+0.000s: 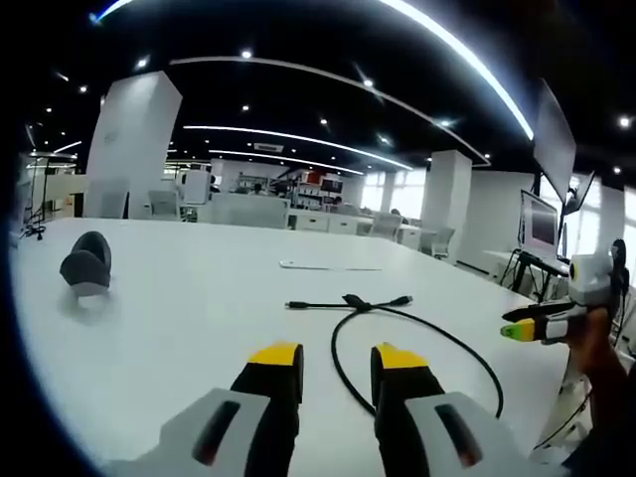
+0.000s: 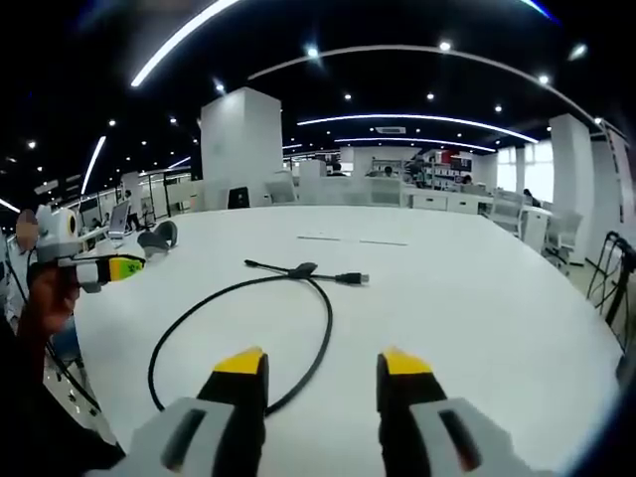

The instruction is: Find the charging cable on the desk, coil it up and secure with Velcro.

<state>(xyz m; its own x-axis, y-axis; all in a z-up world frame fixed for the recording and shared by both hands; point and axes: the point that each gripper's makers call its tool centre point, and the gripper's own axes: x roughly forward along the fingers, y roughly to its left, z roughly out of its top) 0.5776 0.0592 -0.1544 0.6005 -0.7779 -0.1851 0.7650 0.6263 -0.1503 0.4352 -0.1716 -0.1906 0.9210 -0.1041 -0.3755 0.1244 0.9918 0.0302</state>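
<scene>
The white tabletop [image 1: 179, 298] carries the black charging cable [image 1: 417, 328], looped, its plug ends stretching left to right at the far side. The left gripper [image 1: 338, 360] and right gripper [image 2: 323, 366] hover released, jaws apart, the loop's near curve just ahead of each, about equally close.

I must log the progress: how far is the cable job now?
Nothing looks done. The thin black charging cable lies in a loose loop on the white desk, untouched. Both tools, left and right, are open and hold nothing. Coiling and Velcro fastening are left.
</scene>
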